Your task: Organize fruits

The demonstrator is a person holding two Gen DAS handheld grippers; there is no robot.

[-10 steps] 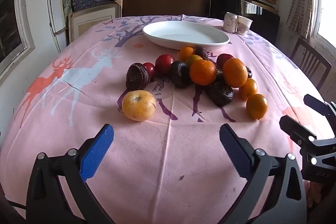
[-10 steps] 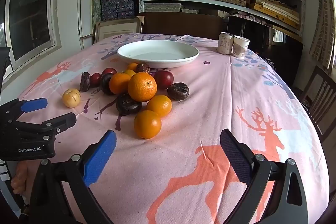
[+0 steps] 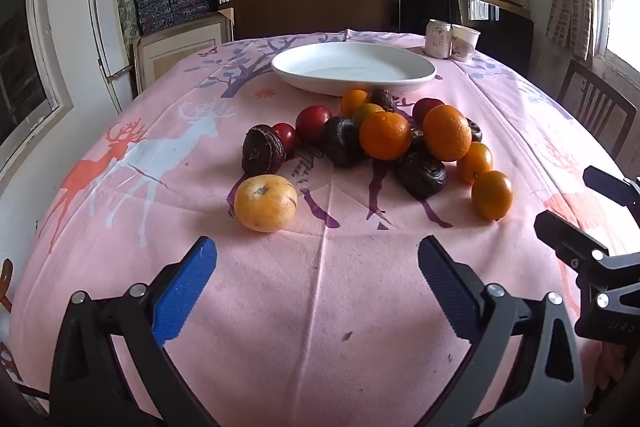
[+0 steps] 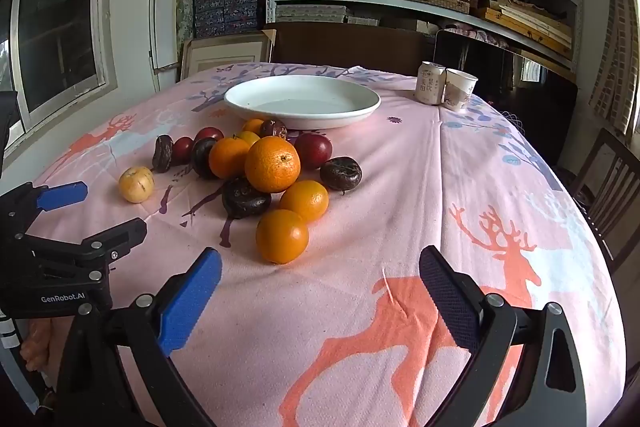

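- The left tongs [image 3: 318,281] hang wide open and empty above the table [image 3: 320,327], draped in a pink deer-print cloth.
- The right tongs [image 4: 320,285] gape equally wide, gripping nothing.
- The fruits [image 4: 272,165], oranges, dark red plums and wrinkled dark pieces, lie heaped just in front of the empty white plate [image 4: 302,101].
- A pale yellow fruit [image 3: 265,202] sits apart, left of the heap.
- A can [image 4: 430,83] and a paper cup [image 4: 458,89] stand right of the plate.
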